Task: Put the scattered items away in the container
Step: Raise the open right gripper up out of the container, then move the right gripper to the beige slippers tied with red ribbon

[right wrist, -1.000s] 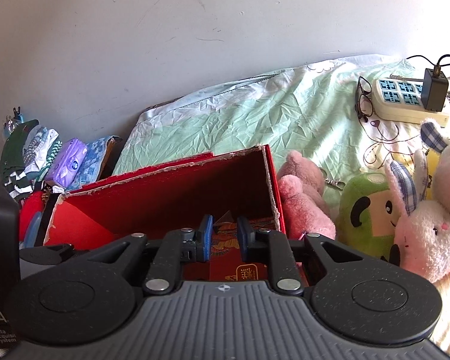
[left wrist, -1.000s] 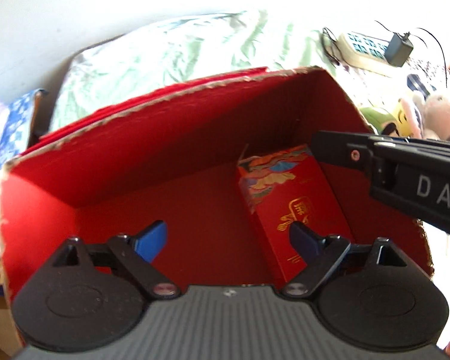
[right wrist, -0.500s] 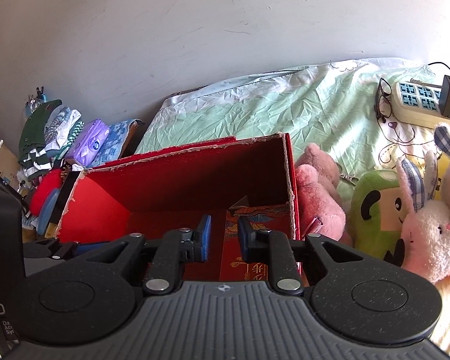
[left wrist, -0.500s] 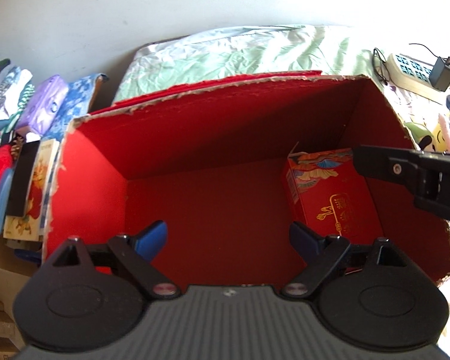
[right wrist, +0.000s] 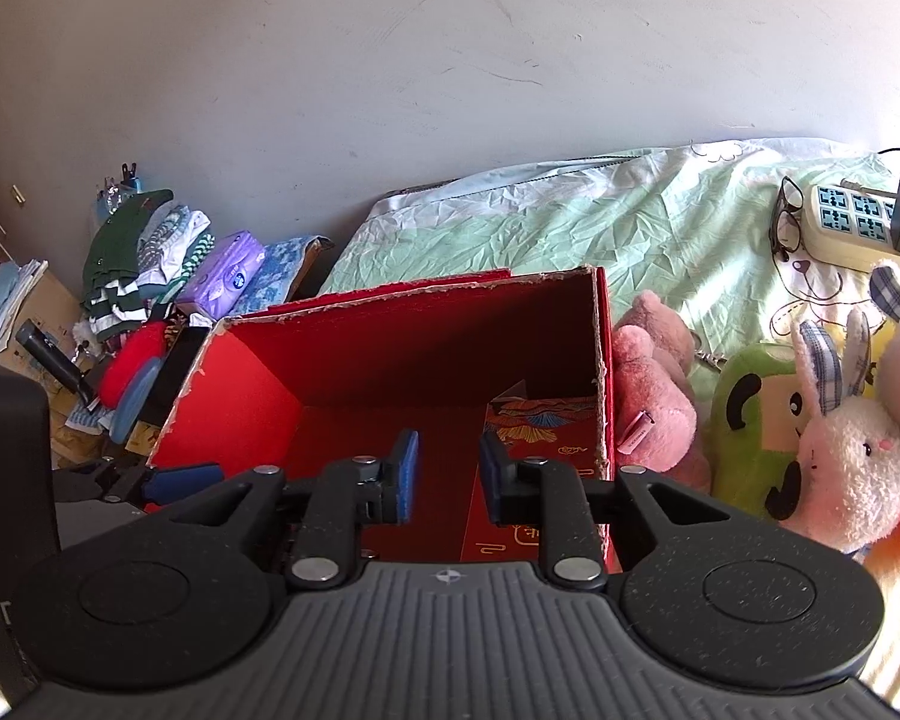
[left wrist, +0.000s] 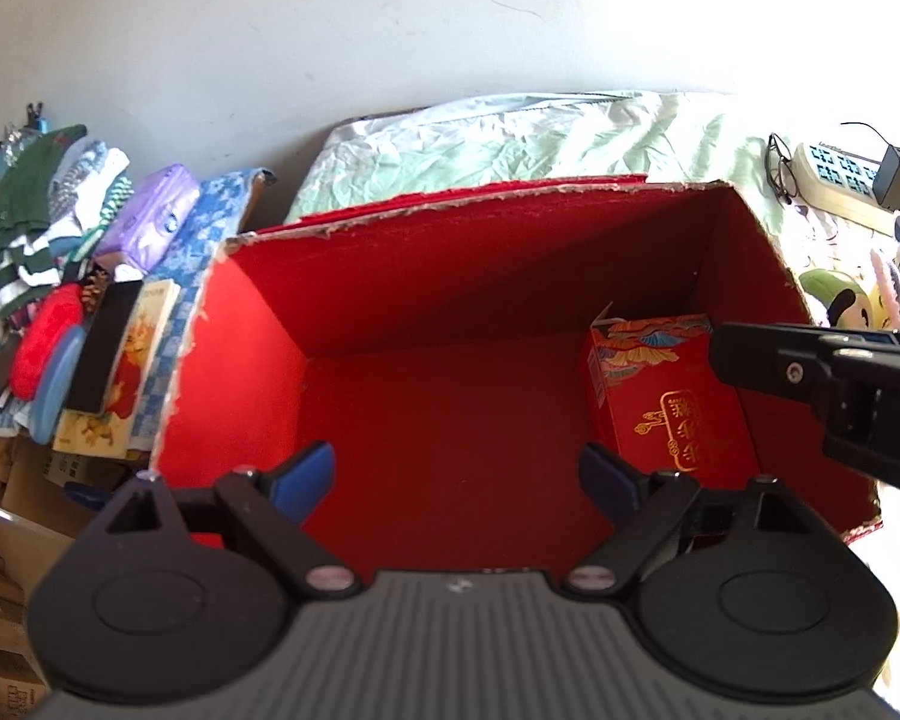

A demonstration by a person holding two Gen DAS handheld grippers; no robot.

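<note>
The right gripper (right wrist: 448, 476), jaws narrow, opening and empty, hangs over the red cardboard box (right wrist: 252, 384) where the red carton (right wrist: 546, 420) already lies; the pink plush (right wrist: 654, 396) sits just right, nearer than the wide-open left gripper (left wrist: 456, 480).

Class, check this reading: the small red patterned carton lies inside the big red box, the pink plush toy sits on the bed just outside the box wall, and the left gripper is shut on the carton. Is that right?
Not quite. The left gripper is open and holds nothing, as the left wrist view shows. The rest stands: the small red patterned carton lies inside the big red box, and the pink plush toy sits just outside its wall.
</note>
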